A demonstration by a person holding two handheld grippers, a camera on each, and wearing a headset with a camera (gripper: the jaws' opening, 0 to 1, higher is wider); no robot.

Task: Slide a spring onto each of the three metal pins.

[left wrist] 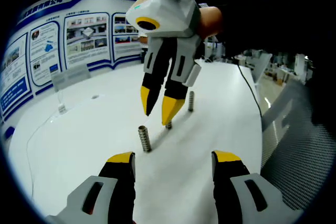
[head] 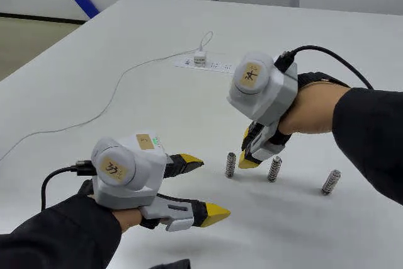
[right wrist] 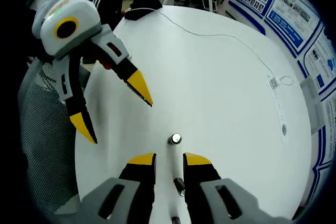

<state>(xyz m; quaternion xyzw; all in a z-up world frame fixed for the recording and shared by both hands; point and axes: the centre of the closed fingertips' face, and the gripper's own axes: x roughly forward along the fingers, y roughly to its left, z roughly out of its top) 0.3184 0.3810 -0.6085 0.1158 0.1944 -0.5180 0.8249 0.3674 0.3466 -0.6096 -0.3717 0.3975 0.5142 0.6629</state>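
**Springs** (head: 274, 168) — three, each upright on the white surface (head: 157, 111), set in a loose row and apart from one another. In the right gripper view one is seen end-on, with the bright tip of a pin (right wrist: 175, 139) at its centre, just ahead of that gripper's fingers.

**Right gripper** (head: 247, 162) — one. It points down, and its fingers are narrow and grip nothing. The tips hang between the middle spring and the one nearest the left gripper.

**Left gripper** (head: 203, 187) — one. It is held level, fingers wide and empty, aimed at the row and short of it.

**Power strip** (head: 201, 62) — one, with a white cable, farther back on the surface.

**Writing** — each gripper has one round tan sticker (head: 250, 75) whose marks I cannot read. The wall posters (left wrist: 86, 35) carry text too small to read.
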